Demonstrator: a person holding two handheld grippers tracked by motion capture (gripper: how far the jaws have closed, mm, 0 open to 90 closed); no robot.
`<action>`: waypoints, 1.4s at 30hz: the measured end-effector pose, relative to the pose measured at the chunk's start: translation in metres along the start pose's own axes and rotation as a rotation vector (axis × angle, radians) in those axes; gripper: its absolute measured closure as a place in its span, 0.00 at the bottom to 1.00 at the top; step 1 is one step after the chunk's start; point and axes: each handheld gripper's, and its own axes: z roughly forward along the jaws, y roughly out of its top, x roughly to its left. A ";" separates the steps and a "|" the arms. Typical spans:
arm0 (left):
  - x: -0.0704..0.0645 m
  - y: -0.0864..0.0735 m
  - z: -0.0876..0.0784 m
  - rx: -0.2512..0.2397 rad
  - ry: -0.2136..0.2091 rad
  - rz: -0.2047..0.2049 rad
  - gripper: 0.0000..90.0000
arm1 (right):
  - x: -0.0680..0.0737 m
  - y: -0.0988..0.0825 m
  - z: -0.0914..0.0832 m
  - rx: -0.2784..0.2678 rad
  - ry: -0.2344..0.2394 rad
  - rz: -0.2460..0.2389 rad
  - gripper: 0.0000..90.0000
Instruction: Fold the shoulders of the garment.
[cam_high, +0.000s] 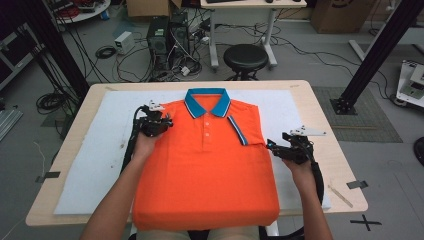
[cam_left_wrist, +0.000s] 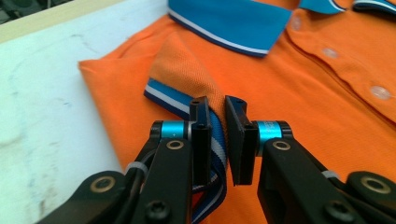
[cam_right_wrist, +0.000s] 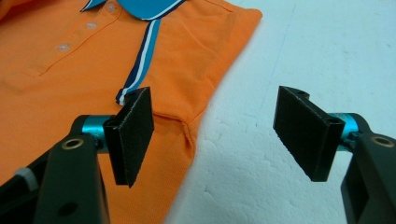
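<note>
Orange polo shirt lies flat, front up, on a white foam pad covering the desk. Right gripper, fingers wide apart, rests at the shirt's right edge. Left gripper pinches the striped sleeve cuff, folded inward near the blue collar.

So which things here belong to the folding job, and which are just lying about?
In the job:
- orange polo shirt
- striped sleeve cuff, pinched in the left tool
- right tool, open at the shirt's edge
- white mat

Lying about:
- black stool
- computer tower
- floor cables
</note>
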 end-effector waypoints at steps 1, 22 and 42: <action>-0.001 0.000 0.001 0.000 -0.014 -0.006 0.89 | 0.000 0.000 0.000 0.000 0.001 -0.001 0.33; 0.031 -0.027 -0.019 -0.184 -0.076 -0.164 0.31 | 0.002 0.000 0.001 0.005 0.000 -0.006 0.33; 0.042 -0.047 -0.049 -0.344 -0.142 -0.147 0.29 | 0.004 0.008 0.011 0.006 -0.005 -0.036 0.24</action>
